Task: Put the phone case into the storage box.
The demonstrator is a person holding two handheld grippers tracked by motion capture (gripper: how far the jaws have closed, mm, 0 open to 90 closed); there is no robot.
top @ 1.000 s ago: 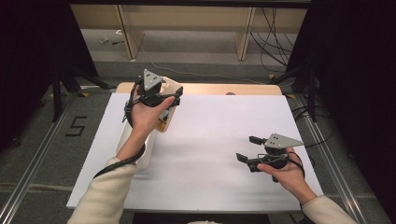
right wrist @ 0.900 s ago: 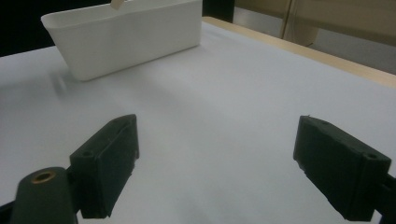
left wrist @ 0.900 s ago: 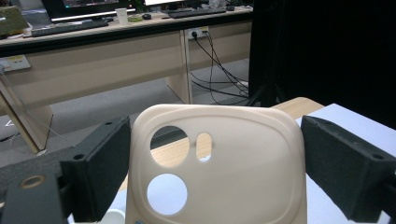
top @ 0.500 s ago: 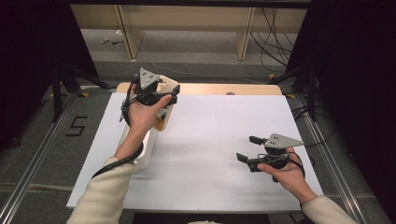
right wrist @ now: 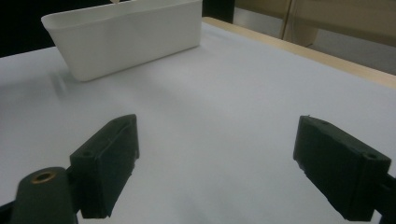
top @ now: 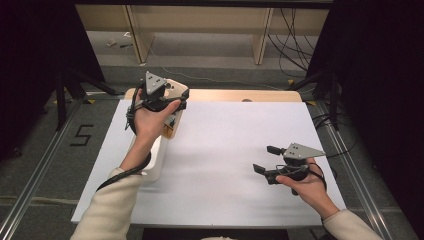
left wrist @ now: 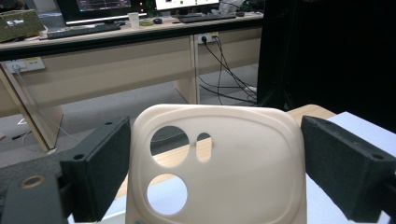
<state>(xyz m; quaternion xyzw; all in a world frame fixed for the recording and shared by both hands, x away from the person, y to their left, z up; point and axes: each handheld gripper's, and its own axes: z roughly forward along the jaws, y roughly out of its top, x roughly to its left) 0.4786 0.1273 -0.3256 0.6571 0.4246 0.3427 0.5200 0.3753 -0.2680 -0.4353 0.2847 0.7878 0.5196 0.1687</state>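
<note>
Now the left gripper [left wrist: 212,177] has its two black jaws spread to either side of a cream phone case [left wrist: 217,163] with round camera cut-outs; the left jaw sits against the case's edge while a gap shows at the right one. Compared with a second ago, this gripper and the case have moved farther toward the table's [top: 235,145] far-left corner, beyond the white tray [right wrist: 126,37]. Over at the near right, the right gripper [right wrist: 212,168] hangs unchanged above the bare white surface, jaws wide apart and gripping nothing.
</note>
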